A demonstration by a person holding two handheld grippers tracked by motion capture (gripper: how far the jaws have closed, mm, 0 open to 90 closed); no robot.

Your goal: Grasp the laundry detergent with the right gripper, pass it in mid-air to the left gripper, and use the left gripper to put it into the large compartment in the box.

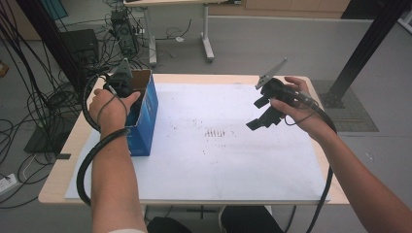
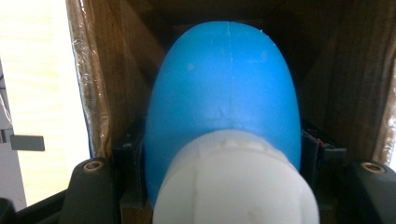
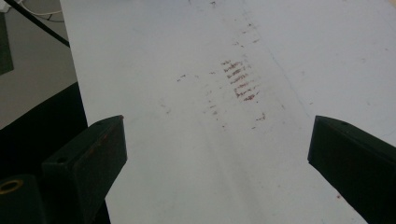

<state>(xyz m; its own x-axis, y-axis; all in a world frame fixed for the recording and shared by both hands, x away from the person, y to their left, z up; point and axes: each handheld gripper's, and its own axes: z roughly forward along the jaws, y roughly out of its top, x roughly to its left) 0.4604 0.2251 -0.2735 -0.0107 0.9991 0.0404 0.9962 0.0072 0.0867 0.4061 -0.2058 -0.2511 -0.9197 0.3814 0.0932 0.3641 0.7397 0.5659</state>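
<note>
Left gripper [image 1: 127, 87]: my jaws clench a blue-and-white bottle [image 2: 224, 116], pads pressed on its blue sides.
Bottle: down inside the box [image 1: 145, 114], at the sheet's [image 1: 218, 160] left edge, nose pointing into the cardboard interior.
Right gripper [image 3: 215, 154]: my jaws gape wide with nothing between them, hovering over the stained sheet.
Risk, slip: the bottle is smooth and rounded; a slack squeeze could let it squirt out and drop.
Risk, snag: cardboard walls crowd my jaws; a skewed pull may drag or tip the box.
</note>
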